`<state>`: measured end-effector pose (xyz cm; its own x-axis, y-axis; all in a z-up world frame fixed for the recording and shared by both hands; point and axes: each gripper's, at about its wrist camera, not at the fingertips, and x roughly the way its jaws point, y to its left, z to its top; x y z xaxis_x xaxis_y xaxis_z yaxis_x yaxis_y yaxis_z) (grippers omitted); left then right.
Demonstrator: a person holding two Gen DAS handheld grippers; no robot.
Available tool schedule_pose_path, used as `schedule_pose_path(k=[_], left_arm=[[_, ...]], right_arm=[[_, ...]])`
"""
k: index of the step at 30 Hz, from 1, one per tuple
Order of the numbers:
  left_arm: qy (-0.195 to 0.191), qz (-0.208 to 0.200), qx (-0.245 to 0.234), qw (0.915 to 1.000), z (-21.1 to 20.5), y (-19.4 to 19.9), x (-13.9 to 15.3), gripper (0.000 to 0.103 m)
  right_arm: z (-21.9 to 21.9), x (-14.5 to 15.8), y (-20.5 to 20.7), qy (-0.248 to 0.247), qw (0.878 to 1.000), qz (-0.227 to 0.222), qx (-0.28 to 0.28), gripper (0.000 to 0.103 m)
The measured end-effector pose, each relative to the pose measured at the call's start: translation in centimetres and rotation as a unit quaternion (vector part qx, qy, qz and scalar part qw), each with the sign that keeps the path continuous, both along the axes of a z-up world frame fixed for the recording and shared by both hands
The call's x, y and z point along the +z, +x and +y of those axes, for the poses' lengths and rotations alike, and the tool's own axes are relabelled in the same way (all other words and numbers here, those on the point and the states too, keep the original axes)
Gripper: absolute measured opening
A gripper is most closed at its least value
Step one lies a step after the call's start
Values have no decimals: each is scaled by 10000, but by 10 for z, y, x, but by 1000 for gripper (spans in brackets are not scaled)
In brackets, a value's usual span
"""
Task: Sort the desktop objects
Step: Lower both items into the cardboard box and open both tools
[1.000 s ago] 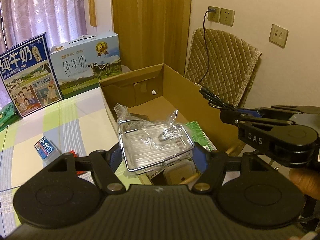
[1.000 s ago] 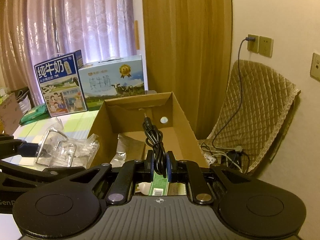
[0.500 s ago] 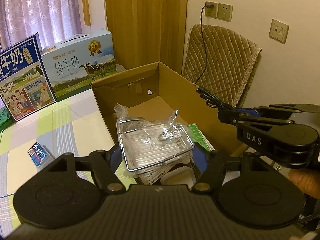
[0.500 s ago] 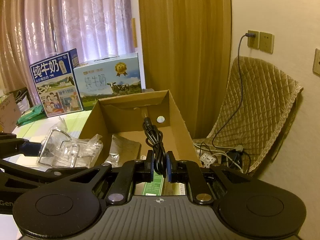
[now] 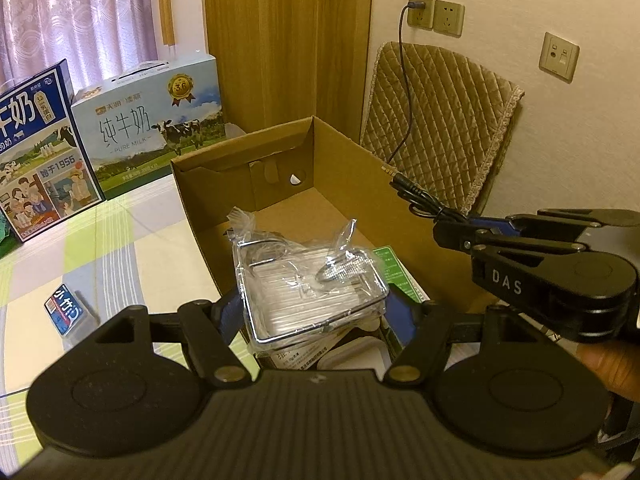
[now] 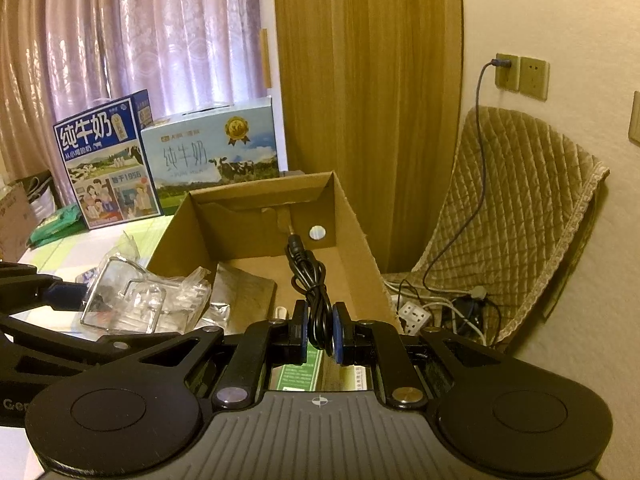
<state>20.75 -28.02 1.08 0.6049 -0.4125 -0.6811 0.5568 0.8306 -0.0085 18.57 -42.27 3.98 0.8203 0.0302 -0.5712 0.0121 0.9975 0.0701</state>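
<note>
My left gripper (image 5: 314, 310) is shut on a chrome wire rack wrapped in clear plastic (image 5: 310, 280), held above the near end of an open cardboard box (image 5: 340, 160). The rack also shows at the left of the right wrist view as the wire rack (image 6: 128, 300). My right gripper (image 6: 320, 334) is shut on a coiled black cable (image 6: 310, 284) whose plug points up over the box (image 6: 352, 216). In the left wrist view the right gripper (image 5: 460, 228) hangs over the box's right wall with the cable (image 5: 420, 198) sticking out.
Inside the box lie a green-labelled pack (image 5: 394, 264), a white lidded container (image 5: 352, 354) and a silver foil pouch (image 6: 240, 288). Two milk cartons (image 5: 148, 120) stand at the table's back. A small blue packet (image 5: 64, 310) lies on the tablecloth. A quilted chair (image 6: 520, 208) with a power strip (image 6: 414, 314) stands to the right.
Both grippers have moved forward toward the box with their loads still held; the box appears larger and the rack now sits over its near end.
</note>
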Motion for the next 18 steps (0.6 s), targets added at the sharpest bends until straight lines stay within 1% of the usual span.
schedule_pose_path(k=[9,11,12,18], left_arm=[[-10,63,-1,10000,-1,5,-2,68],[-19,100,-15,9999,-1,6,-3,73],[-6,63,1,10000,-1,6,-3,75],[-1,-31,24,10000,5,2,0,75]], right_arm=[[2,-2,4,-12,10000,19,14,9],[3,-3,4,-21,10000,17,14,9],[3,-3,4,-20,10000,16,16,9],[6,-3,5,-26,10000,11,32,9]])
